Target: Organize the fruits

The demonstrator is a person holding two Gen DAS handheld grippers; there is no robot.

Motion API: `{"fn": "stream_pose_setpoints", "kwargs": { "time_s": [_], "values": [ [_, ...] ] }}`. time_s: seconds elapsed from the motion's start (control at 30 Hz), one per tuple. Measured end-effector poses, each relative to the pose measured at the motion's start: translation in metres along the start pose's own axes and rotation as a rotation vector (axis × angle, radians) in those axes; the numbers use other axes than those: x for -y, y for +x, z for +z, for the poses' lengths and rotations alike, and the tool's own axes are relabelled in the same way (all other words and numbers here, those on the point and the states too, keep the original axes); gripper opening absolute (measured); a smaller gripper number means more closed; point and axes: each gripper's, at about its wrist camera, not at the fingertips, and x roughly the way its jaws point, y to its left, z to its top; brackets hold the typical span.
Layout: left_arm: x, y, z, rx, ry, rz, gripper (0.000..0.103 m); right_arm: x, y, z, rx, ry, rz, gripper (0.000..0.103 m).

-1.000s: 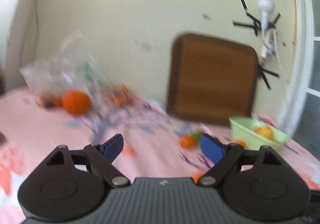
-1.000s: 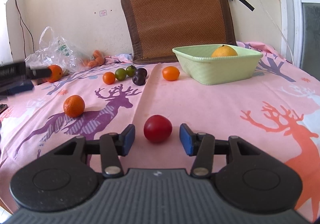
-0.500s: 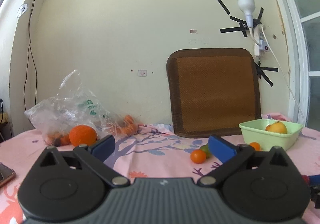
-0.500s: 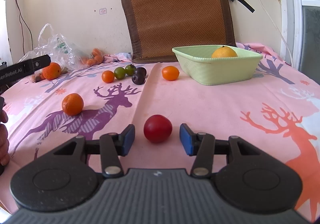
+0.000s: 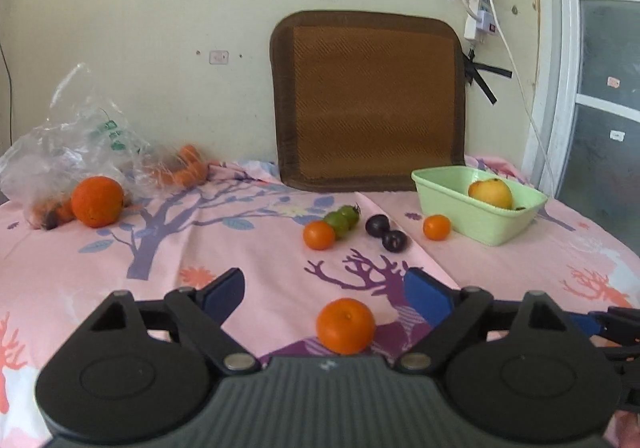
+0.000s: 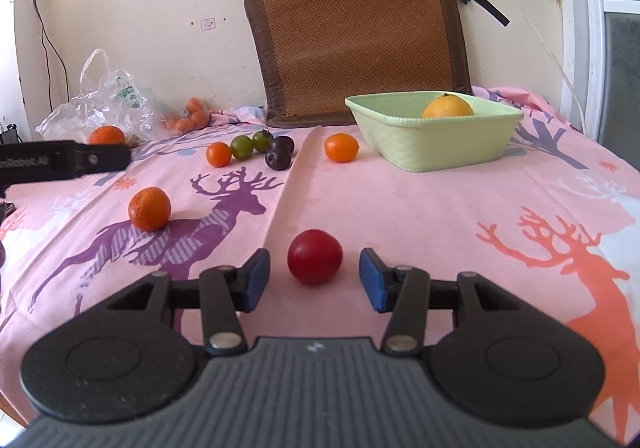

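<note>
Taking the green tub [image 6: 436, 143] as our landmark, we have the red fruit [image 6: 315, 256] well in front of it on the pink cloth [image 6: 440, 215], lying between the spread blue pads [image 6: 256, 280] of our right gripper [image 6: 314, 280], which touch nothing. Our left gripper [image 5: 324, 298] is also spread wide, with a mandarin [image 5: 346, 325] sitting between its fingers, far to the front and left of the tub; no pad touches it.

We judge the red fruit to be light, smooth, glossy and round, so it may roll or squirt out under a hard pinch. We should close gently across its widest part, level with its middle. The mandarin looks dimpled and slightly soft, with a skin that grips better; its sides are again the place to hold.

The tub appears to be rigid plastic with sloping walls, and a yellow-orange fruit [image 6: 448, 107] already rests inside. Just left of the tub lie a small orange fruit [image 6: 341, 147], two dark plums [image 6: 280, 153] and two green fruits [image 6: 252, 143]. A crinkled clear bag [image 6: 108, 103] lies far left.
</note>
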Motion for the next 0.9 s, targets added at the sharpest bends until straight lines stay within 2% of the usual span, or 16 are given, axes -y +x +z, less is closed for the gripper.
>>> {"fn": "stream_pose_setpoints", "kwargs": {
  "time_s": [0.13,0.2,0.23,0.27,0.33,0.4,0.5,0.63,0.73,0.83,0.9],
  "values": [
    [0.002,0.020,-0.006,-0.107,0.005,0.003,0.066,0.003,-0.002,0.001,-0.003,-0.008,-0.002,0.052],
    [0.003,0.026,-0.010,-0.141,0.005,-0.005,0.063,0.004,0.001,0.001,-0.023,-0.012,0.009,0.051],
    [0.003,0.028,-0.011,-0.147,0.008,-0.008,0.062,0.004,0.002,0.000,-0.027,-0.015,0.014,0.050],
    [0.004,0.031,-0.012,-0.155,0.010,-0.012,0.061,0.004,0.003,-0.001,-0.029,-0.022,0.016,0.043],
    [0.002,0.037,-0.012,-0.175,0.000,-0.036,0.047,0.004,0.005,-0.001,-0.025,-0.034,0.022,0.031],
    [0.004,0.041,-0.008,-0.179,0.000,-0.054,0.038,0.005,0.007,0.003,-0.034,-0.033,0.045,0.031],
    [0.006,0.047,0.006,-0.195,-0.027,-0.108,0.038,0.010,0.007,0.014,-0.021,-0.029,0.070,0.031],
    [0.028,0.057,0.041,-0.152,-0.016,-0.196,0.038,0.026,0.007,0.045,0.082,-0.048,0.036,0.031],
    [0.051,0.077,0.070,-0.127,0.004,-0.266,0.038,0.046,0.021,0.066,0.139,-0.057,-0.024,0.031],
    [0.080,0.108,0.095,-0.119,0.033,-0.325,0.038,0.070,0.046,0.081,0.133,-0.029,-0.067,0.031],
    [0.096,0.133,0.107,-0.145,0.036,-0.338,0.038,0.083,0.062,0.087,0.118,-0.008,-0.084,0.031]
  ]
}}
